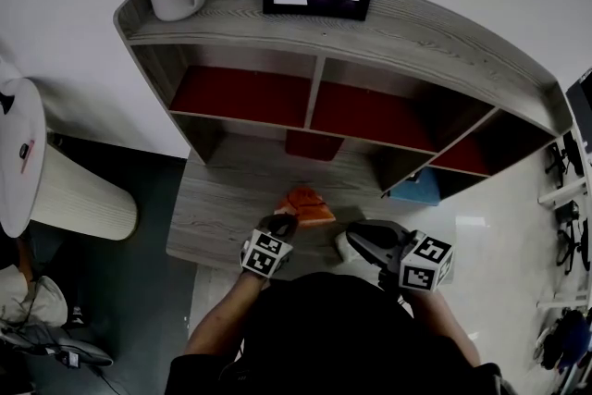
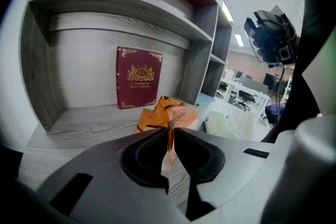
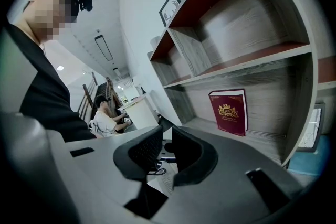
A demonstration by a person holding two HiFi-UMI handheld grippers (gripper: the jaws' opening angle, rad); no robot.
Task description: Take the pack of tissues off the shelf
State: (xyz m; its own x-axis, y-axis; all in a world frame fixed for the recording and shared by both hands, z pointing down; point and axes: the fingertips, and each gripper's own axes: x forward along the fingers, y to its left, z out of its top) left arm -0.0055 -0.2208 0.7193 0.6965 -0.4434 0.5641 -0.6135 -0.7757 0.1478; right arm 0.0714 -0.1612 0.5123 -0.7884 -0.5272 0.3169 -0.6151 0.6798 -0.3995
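Two grippers are low at the bottom board of the shelf [image 1: 231, 199]. The left gripper [image 2: 169, 136] is pinched onto the thin sealed fin of the orange pack of tissues [image 2: 164, 112], which sits near the board's front edge, well out from a red book [image 2: 138, 77]. The right gripper [image 3: 167, 145] is closed with nothing between its jaws, idle alongside. Pack looks light, soft, slick crinkly film. The fin hold may slip or tear; a grip across the body seems safer.
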